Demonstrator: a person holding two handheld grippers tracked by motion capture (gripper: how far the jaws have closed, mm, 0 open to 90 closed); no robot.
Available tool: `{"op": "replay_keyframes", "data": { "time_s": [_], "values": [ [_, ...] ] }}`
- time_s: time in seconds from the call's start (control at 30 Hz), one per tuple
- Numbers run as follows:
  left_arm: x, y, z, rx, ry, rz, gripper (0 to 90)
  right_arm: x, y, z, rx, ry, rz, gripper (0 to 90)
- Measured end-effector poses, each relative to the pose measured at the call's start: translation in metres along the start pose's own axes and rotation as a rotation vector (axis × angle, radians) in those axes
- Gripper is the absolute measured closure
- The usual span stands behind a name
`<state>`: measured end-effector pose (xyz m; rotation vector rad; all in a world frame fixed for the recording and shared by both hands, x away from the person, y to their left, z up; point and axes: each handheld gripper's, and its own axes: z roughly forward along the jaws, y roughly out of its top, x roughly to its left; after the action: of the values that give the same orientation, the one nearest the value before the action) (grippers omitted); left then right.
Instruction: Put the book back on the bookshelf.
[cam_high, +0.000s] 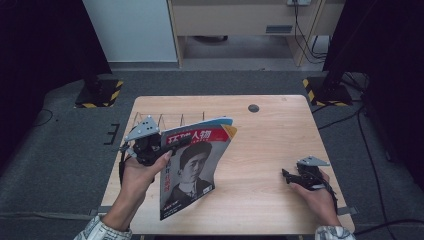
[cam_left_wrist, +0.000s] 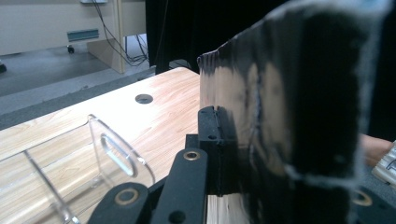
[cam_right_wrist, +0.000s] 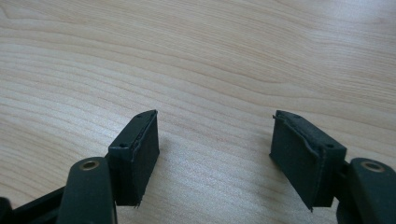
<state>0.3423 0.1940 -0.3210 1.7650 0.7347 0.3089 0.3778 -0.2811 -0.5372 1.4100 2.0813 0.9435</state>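
Observation:
In the high view my left gripper (cam_high: 170, 146) is shut on the left edge of a magazine (cam_high: 196, 167) with a red title band and a portrait on its cover. The magazine is lifted off the wooden table (cam_high: 270, 135) and stands tilted, its lower corner near the front edge. In the left gripper view the glossy dark magazine (cam_left_wrist: 294, 116) rises between the jaws of my left gripper (cam_left_wrist: 231, 149), and it hides the right jaw. My right gripper (cam_high: 288, 176) rests low at the table's front right. Its jaws are open over bare wood, as the right gripper view (cam_right_wrist: 215, 154) shows.
A clear acrylic rack with upright dividers (cam_high: 160, 120) stands at the table's back left, just behind the magazine; its rounded divider (cam_left_wrist: 119, 154) is close to the left jaw. A round hole (cam_high: 253, 108) lies near the far edge. Floor cables run at the right.

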Motion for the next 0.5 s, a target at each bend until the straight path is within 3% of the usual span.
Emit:
{"op": "replay_keyframes", "data": {
  "time_s": [0.5],
  "values": [
    [0.008, -0.006, -0.025, -0.022, 0.028, -0.011, 86.7, 0.000, 0.000, 0.000, 0.000, 0.000, 0.001, 32.4]
  ]
}}
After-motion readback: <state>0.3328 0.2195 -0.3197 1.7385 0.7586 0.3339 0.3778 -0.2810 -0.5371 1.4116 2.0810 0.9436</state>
